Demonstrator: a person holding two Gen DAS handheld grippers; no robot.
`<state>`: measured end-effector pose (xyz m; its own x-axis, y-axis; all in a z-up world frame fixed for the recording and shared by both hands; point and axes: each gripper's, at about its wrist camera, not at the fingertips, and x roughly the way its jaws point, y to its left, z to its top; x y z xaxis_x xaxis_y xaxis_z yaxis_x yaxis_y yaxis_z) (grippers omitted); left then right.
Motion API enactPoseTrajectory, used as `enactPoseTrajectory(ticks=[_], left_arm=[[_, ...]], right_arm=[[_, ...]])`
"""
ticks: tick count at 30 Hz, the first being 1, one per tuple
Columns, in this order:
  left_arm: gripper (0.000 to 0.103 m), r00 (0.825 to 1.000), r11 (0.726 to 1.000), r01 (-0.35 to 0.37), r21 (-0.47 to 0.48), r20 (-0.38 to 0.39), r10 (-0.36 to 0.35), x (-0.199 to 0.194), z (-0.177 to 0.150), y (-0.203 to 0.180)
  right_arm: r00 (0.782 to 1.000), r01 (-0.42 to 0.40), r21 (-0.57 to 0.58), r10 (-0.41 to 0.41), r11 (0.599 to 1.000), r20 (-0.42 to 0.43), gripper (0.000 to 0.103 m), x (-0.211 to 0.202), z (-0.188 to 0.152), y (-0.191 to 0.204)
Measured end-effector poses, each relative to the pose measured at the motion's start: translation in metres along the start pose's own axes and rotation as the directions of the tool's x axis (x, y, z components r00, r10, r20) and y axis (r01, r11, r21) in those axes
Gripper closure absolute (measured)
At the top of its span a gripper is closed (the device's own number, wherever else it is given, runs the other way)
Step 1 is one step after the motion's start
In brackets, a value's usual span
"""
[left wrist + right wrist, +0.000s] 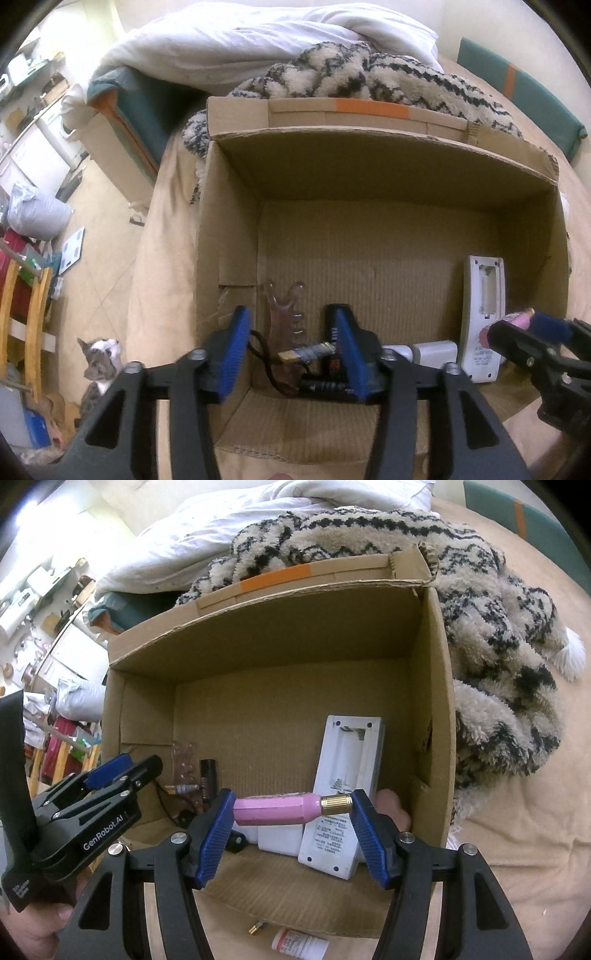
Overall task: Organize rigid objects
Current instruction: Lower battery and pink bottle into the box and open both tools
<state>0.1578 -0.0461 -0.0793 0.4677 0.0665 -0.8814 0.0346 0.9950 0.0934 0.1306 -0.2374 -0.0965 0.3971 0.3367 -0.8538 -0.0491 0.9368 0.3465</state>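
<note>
Over the cardboard box (432,716) we hold both grippers. Our right gripper (291,806) clamps the pink tube (275,809) end to end, one pad on its pink base, the other on its brass cap (336,805), just above the white remote (340,812) lying on the box floor. It looks light, stiff and smooth, so we judge the lengthwise grip liable to slip; its flat sides would hold better. Our left gripper (291,354) stands open and empty above a small brush (306,352) and a black device (334,350) near the box's left wall. Toward the far wall the floor is bare, with tall walls all round.
</note>
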Motion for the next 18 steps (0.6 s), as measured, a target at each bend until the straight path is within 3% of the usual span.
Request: enactPoseTrajectory(ticks=[3, 5, 14, 16, 18], left_arm=[[0.039, 1.0, 1.0, 0.001, 0.003, 0.004, -0.001, -0.001, 0.0, -0.001], [0.029, 1.0, 1.0, -0.006, 0.012, 0.012, 0.006, -0.003, -0.001, -0.003], [0.019, 1.0, 1.0, 0.008, 0.022, 0.014, -0.008, -0.006, -0.001, -0.006], [0.018, 1.0, 1.0, 0.005, 0.026, 0.02, -0.005, -0.007, -0.001, -0.007], [0.018, 1.0, 1.0, 0.002, 0.029, 0.023, -0.003, -0.007, -0.001, -0.008]], right_arm=[[1.0, 0.001, 0.002, -0.001, 1.0, 0.001, 0.036, 0.0, 0.0, 0.0], [1.0, 0.001, 0.004, -0.001, 1.0, 0.001, 0.036, 0.0, 0.0, 0.0], [0.999, -0.006, 0.019, 0.005, 1.0, 0.033, 0.035, -0.007, 0.004, -0.001], [0.999, -0.006, 0.022, 0.005, 1.0, 0.054, 0.02, -0.01, 0.004, -0.001], [0.998, -0.006, 0.022, 0.004, 1.0, 0.069, 0.013, -0.014, 0.005, -0.001]])
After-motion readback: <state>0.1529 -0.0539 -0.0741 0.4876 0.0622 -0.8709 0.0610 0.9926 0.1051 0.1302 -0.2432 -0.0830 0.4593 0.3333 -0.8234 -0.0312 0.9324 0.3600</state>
